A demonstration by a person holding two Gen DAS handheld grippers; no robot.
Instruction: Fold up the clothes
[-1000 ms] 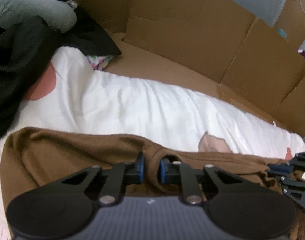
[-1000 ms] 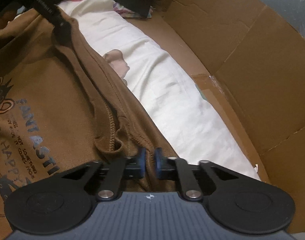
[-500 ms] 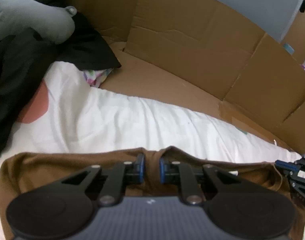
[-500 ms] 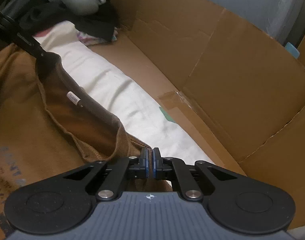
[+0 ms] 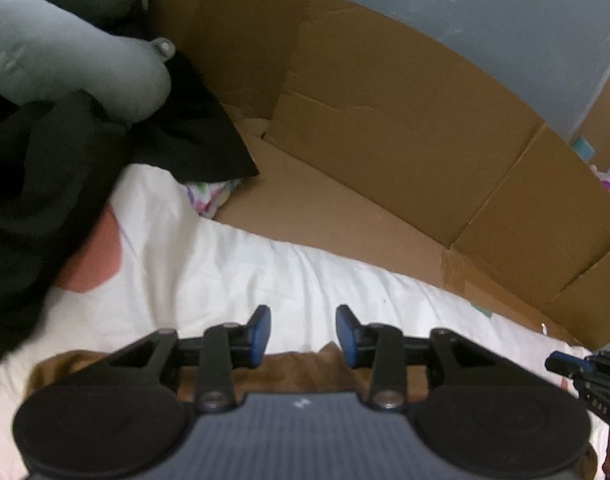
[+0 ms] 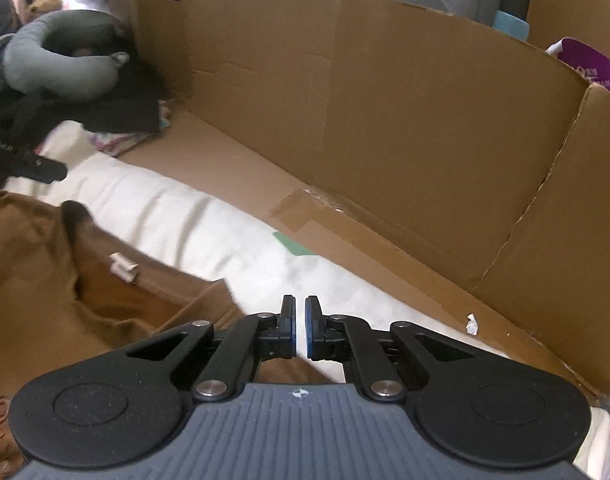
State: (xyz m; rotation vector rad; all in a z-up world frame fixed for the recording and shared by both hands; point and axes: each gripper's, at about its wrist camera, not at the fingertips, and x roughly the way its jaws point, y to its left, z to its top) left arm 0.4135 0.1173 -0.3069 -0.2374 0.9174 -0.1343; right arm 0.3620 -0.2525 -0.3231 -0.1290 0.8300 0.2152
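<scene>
Brown shirt (image 6: 65,304) edge lying just below both tools, running crosswise, left to right. Left gripper (image 5: 303,334) jaws opening, nothing between. Right gripper (image 6: 299,332) fingers nearly pressed together, pinching nothing.

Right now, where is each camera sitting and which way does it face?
Left wrist: on the left gripper, angled down over the brown shirt edge and white bedding toward the cardboard wall; jaws opening, nothing between; right gripper peeks in.
Right wrist: on the right gripper, shut, empty, facing the same wall.
Shared: shirt, bedding, cardboard, grey neck pillow.
</scene>
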